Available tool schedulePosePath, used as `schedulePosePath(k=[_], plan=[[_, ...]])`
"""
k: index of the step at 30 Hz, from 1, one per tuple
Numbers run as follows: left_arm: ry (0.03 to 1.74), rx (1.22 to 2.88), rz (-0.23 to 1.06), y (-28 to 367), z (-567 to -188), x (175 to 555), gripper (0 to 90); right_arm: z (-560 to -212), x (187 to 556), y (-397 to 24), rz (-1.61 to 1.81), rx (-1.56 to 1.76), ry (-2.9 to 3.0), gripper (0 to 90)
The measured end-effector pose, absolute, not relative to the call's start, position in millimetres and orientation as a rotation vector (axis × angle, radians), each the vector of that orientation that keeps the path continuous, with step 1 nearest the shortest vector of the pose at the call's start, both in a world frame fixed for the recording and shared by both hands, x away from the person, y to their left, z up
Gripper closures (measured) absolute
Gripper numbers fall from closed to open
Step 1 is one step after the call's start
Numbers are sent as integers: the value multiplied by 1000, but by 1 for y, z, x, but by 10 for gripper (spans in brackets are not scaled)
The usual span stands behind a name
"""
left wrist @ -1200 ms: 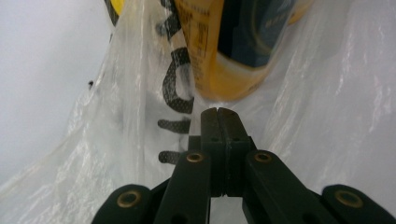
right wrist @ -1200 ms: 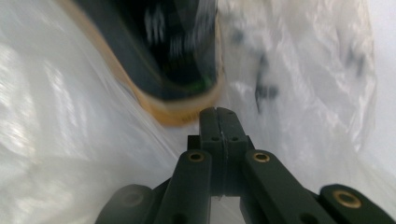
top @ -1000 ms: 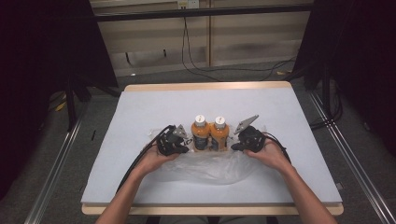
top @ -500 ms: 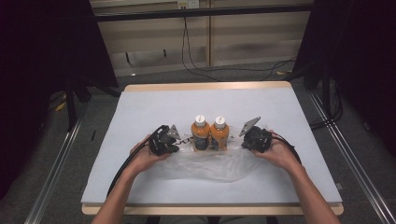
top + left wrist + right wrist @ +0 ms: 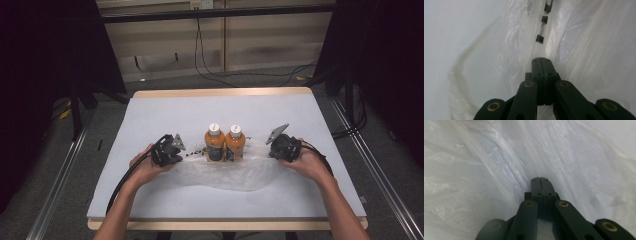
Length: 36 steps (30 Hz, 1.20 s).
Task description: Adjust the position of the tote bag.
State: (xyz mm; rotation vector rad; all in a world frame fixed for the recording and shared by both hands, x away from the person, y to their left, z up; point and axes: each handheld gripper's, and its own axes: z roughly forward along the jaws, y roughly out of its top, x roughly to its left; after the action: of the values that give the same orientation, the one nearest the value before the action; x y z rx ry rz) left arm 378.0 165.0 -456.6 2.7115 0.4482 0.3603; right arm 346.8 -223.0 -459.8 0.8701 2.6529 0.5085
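Both claws, left claw (image 5: 176,150) and right claw (image 5: 274,145), are clenched on the thin plastic bag (image 5: 225,172) lying limp, slippery, tear-prone on the tabletop (image 5: 150,115) around two bottles (image 5: 225,144), best gripped at bunched edges.

**Clear bag and two bottles**

A thin, crumpled transparent plastic bag (image 5: 225,172) lies spread flat on the surface, stretched sideways. Two upright orange bottles (image 5: 225,143) with white caps stand touching, side by side, at its far edge.

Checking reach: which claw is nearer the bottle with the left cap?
Left. The left claw sits just left of that bottle; the right claw lies beyond the second bottle.
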Motion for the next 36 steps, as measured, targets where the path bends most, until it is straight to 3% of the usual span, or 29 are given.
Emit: schedulePosePath(k=[8,36], plan=[[500,2649,298,181,-459,385,900,-459,349,-237,529,928,2654,900],[581,2601,338,197,-462,387,900,-460,343,-272,544,1009,2620,900]])
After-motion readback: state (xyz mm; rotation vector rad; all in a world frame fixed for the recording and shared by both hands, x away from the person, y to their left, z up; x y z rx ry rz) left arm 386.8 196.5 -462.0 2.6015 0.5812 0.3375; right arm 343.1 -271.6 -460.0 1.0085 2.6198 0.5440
